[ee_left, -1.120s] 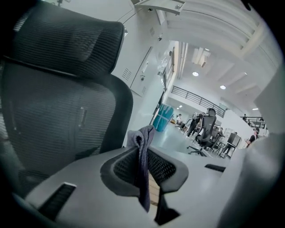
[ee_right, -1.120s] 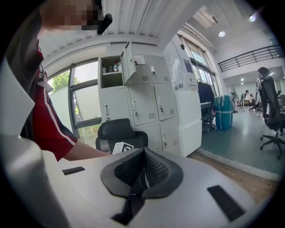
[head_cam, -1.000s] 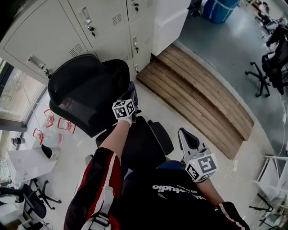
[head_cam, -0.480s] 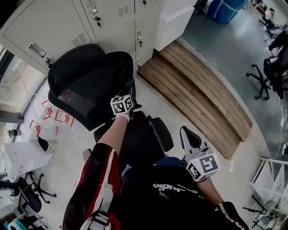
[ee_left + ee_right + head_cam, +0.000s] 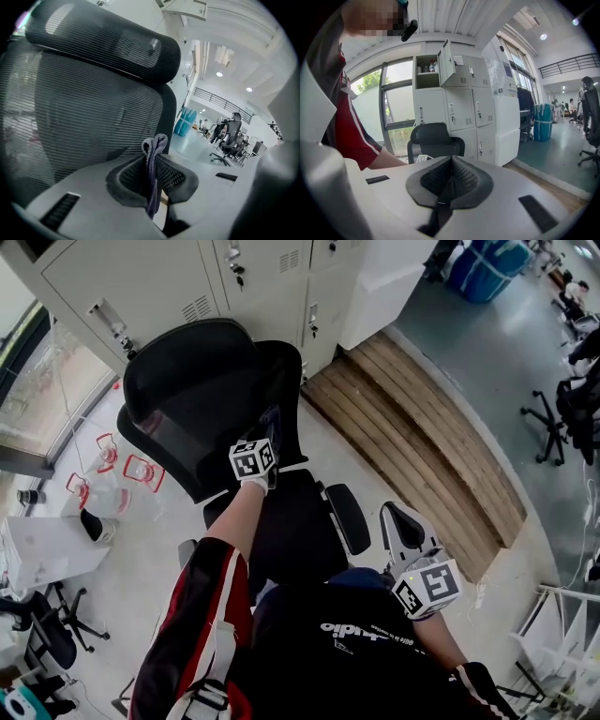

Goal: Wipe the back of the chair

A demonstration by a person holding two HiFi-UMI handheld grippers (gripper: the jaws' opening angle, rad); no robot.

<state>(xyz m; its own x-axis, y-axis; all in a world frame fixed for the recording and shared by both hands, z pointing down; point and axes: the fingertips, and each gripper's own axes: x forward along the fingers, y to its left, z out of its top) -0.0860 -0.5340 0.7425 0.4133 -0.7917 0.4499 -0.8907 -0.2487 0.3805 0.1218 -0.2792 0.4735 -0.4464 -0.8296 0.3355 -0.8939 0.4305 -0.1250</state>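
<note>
Left tool (image 5: 151, 183) has its two jaws closed on a thin purple-grey cloth (image 5: 153, 157), which stands up as a small fold above the jaws and hangs down between them. In the head view this left tool (image 5: 270, 432) is near the middle of the frame, stretched forward at the end of an arm in a red and black sleeve with white stripes (image 5: 202, 615). It is at the right edge of the backrest of the black mesh office chair (image 5: 202, 399).

In the left gripper view the mesh backrest (image 5: 84, 108) fills the left and centre of the frame, with the curved black headrest (image 5: 108, 40) at the top. The cloth is just in front of the mesh at its lower right part. Whether it touches the mesh I cannot tell.

The right tool (image 5: 405, 531) is in the lower right of the head view, close to the person's body and well apart from the backrest. It is beside the chair's black armrest (image 5: 349, 517). In the right gripper view the jaws of the right tool (image 5: 450, 180) are pressed together with nothing between them, and the chair (image 5: 433, 138) stands far behind them.

Behind the chair stand pale grey metal lockers (image 5: 234, 277). A low wooden plank platform (image 5: 422, 446) lies on the floor in the right part of the head view.
</note>
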